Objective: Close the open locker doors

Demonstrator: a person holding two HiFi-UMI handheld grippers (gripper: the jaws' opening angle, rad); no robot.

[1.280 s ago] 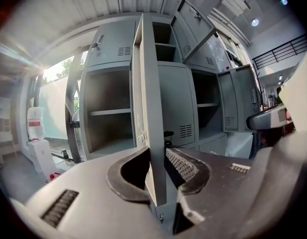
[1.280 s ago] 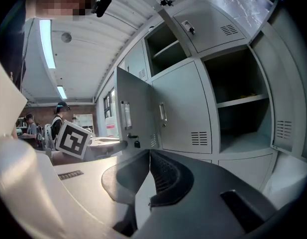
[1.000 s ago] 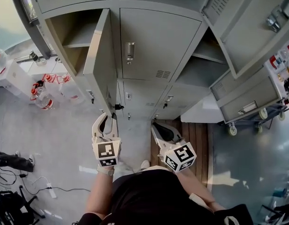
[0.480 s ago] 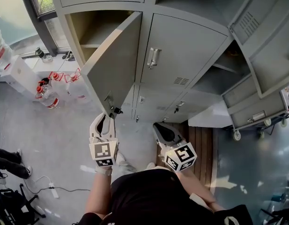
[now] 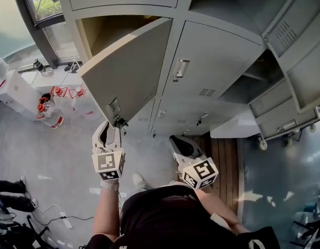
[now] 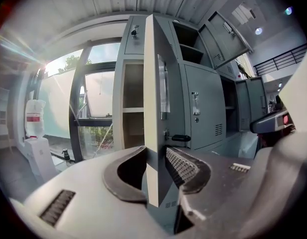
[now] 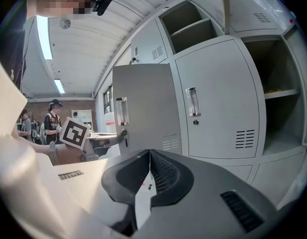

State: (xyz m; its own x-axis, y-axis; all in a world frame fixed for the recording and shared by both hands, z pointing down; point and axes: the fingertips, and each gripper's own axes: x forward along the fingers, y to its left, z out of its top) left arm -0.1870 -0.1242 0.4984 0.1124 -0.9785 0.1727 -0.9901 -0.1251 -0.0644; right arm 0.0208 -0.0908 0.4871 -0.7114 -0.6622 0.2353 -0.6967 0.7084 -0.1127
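Left gripper view: your left gripper [image 6: 155, 158] straddles the free edge of the half-open door [image 6: 152, 83] on the leftmost locker [image 5: 105, 32], its fingers [image 6: 185, 166] opening, one already clear of it. Your right gripper [image 7: 149, 168] is well apart, fingers closed, empty.

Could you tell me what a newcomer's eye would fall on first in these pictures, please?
The pale grey metal locker door at the head view's upper left stands swung well out from the grey steel locker bank. Its free edge sits between the jaws of the left gripper, which are opening. The right gripper hangs shut and empty to the lower right, and more open lockers gape at the far right.
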